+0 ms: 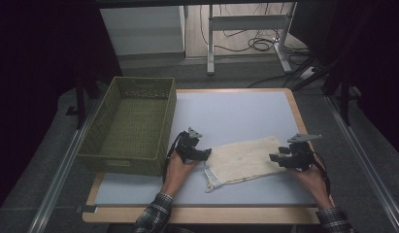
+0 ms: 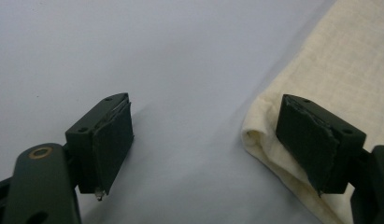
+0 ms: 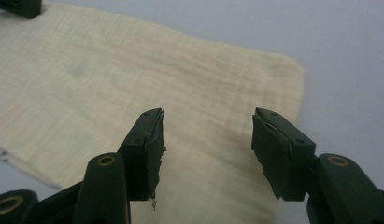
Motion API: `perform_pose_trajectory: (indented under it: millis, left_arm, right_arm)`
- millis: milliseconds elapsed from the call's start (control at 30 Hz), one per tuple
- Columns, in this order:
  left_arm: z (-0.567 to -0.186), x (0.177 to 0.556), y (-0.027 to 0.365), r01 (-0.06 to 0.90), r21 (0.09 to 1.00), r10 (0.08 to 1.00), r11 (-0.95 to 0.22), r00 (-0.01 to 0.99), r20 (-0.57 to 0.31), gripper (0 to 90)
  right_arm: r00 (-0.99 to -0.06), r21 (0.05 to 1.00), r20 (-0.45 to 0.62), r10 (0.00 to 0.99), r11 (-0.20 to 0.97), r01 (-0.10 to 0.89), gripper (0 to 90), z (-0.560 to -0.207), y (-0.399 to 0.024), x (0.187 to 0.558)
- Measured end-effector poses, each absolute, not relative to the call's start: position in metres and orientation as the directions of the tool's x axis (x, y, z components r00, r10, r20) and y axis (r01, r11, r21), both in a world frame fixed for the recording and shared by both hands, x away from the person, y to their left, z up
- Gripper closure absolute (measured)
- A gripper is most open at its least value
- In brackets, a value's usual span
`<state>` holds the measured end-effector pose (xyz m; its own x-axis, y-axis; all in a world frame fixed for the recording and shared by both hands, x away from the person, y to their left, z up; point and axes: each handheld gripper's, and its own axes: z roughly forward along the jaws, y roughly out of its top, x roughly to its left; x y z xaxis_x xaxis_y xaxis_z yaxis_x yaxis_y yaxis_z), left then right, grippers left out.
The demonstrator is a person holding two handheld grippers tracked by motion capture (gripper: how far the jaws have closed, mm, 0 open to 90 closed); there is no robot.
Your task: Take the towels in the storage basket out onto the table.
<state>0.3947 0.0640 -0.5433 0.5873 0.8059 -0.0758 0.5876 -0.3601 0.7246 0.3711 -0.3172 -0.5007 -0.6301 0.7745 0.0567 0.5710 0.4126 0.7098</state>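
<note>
Gripper (open) beside unlabelled cloth

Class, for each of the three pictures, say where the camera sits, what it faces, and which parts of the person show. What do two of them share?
High view: above the table's near side, looking down; forearms, both hands, left tongs, right tongs.
Left gripper view: on the left tongs, open, facing the cream cloth's rolled edge.
Right gripper view: on the right tongs, open over the cloth.
Shared: the cloth.
</note>
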Motion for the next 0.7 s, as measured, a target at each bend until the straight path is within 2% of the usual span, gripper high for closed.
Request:
perform_pose_trajectory:
  millis: [200, 300, 700]
  left_arm:
    - [-0.544, 0.394, 0.064, 0.587, 0.727, 0.807, -0.355, 0.585, -0.078, 19.0]
    - [-0.544, 0.394, 0.064, 0.586, 0.728, 0.807, -0.356, 0.586, -0.077, 19.2]
    - [-0.544, 0.394, 0.065, 0.588, 0.732, 0.814, -0.344, 0.575, -0.079, 22.0]
  right_arm:
    - [-0.677, 0.712, 0.069, 0.732, 0.439, 0.547, 44.5, -0.504, -0.301, 0.357]
    - [-0.705, 0.713, 0.076, 0.705, 0.455, 0.533, 47.8, -0.506, -0.290, 0.349]
    - [-0.807, 0.701, 0.104, 0.581, 0.533, 0.474, 52.7, -0.513, -0.232, 0.324]
